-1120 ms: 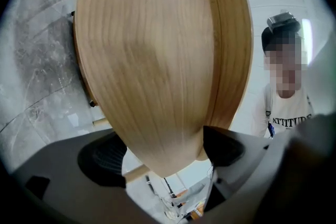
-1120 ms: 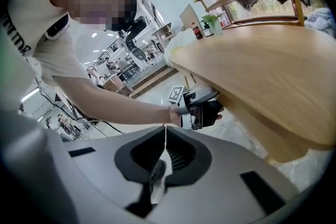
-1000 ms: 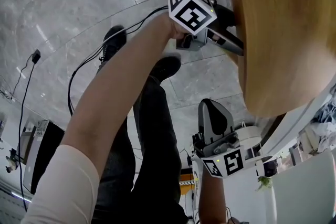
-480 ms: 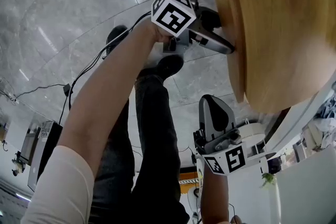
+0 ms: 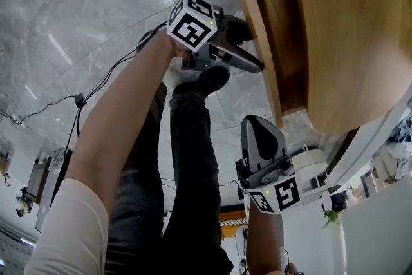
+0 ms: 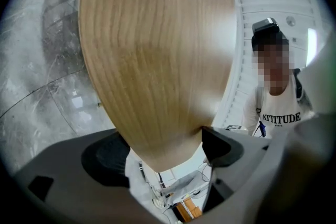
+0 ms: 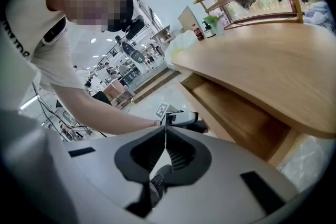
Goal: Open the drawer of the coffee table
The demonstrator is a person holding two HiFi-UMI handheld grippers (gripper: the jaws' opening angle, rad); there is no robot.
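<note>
Drawer (image 5: 286, 35) of the coffee table (image 5: 351, 29) stands open at 1 o'clock in the head view, its wooden box showing out from under the rounded wooden top. The drawer front (image 5: 256, 22) is the pale strip along the box's 9 o'clock side.

The left gripper (image 5: 253, 51) sits near 12 o'clock in that view. It reaches in from the 9 o'clock side at the end of a bare forearm (image 5: 122, 132), and its tips are on the drawer front. In the left gripper view a wood-grain panel fills the picture from 12 o'clock down to the jaws. Its lower edge runs between them and a dark pad touches it on each side, so this gripper is clamped on the drawer front.

The right gripper (image 5: 256, 124) is at 5 o'clock in the head view, well apart from the table and pointing toward 12 o'clock. In the right gripper view its jaws are pressed together with nothing between them. The open drawer lies at 3 o'clock there, under the tabletop.

Grey stone floor (image 5: 71, 16) fills the 9 to 11 o'clock part of the head view, with a black cable (image 5: 96, 84) trailing across it. A black shoe (image 5: 205, 80) is just below the left gripper.
</note>
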